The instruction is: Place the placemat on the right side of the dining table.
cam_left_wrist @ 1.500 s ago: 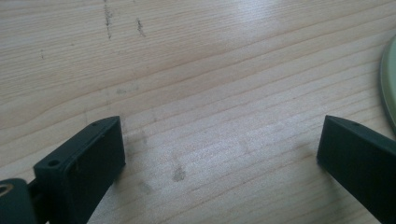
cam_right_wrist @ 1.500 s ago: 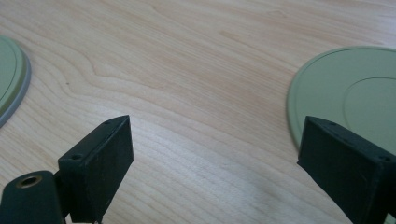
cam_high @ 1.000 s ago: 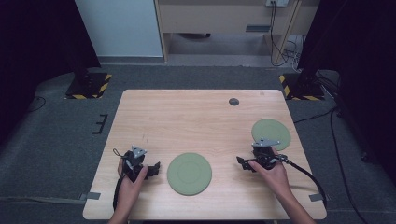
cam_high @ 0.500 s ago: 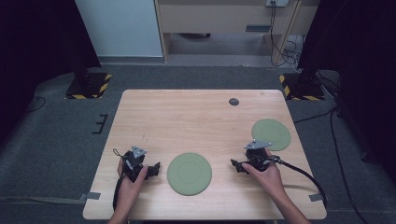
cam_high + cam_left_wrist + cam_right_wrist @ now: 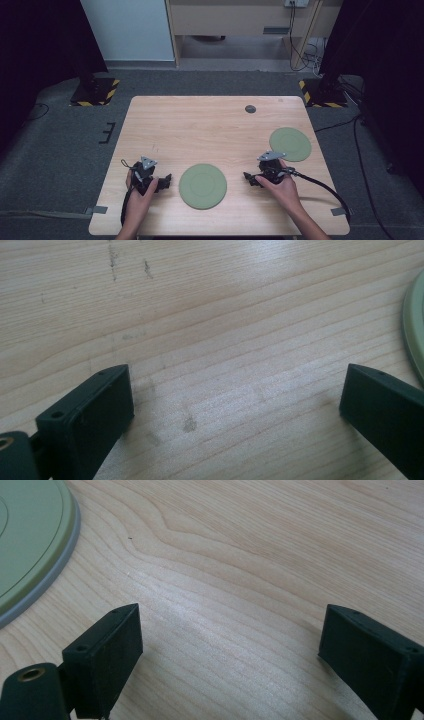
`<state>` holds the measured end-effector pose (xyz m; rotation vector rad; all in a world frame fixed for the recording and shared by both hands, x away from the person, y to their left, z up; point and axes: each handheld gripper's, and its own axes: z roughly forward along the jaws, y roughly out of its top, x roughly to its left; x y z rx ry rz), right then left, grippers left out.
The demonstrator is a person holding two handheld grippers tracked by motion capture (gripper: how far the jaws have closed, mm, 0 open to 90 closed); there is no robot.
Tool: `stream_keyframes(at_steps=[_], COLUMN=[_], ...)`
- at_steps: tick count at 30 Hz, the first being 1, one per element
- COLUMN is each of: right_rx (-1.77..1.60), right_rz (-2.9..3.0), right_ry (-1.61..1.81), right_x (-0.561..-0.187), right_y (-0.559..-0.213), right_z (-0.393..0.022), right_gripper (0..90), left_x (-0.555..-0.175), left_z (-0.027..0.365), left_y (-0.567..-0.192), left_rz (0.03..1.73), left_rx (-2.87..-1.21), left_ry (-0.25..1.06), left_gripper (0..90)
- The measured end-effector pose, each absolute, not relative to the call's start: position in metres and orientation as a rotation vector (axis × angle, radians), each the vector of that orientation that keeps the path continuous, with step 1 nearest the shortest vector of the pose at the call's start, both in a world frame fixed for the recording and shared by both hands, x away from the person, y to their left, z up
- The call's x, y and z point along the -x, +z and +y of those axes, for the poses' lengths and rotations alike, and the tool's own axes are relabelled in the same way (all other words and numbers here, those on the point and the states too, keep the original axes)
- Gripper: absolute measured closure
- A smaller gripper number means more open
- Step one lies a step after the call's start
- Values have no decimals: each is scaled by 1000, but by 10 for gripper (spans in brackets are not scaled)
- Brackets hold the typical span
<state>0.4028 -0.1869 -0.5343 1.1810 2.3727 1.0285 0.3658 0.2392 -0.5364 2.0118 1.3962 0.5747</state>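
Green plate [image 5: 416, 325], cut off at frame edge, lies beside left gripper [image 5: 235, 400].

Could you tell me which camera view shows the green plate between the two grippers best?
The high view: the whole round plate lies flat on the table. The left gripper view catches a sliver of its rim at the right edge; the right gripper view shows one curved section at upper left.

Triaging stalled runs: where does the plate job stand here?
Done: nothing visibly; the two green plates, near and far, lie apart on the table. In hand: nothing; left gripper and right gripper are open, flanking the near plate. Left: any grasping or moving of plates.
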Motion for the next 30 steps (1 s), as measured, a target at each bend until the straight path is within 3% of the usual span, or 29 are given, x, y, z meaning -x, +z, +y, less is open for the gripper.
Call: stream_keyframes(at_steps=[30], right_rx=[-1144], right_rz=[2368], right_ry=[1000], right_x=[-410], right_y=[-539], right_z=[-181], right_gripper=[23], left_x=[-365], left_z=[239], left_y=[-536], left_rz=[1394], left_rx=[-2014], left_ry=[573], left_gripper=[2])
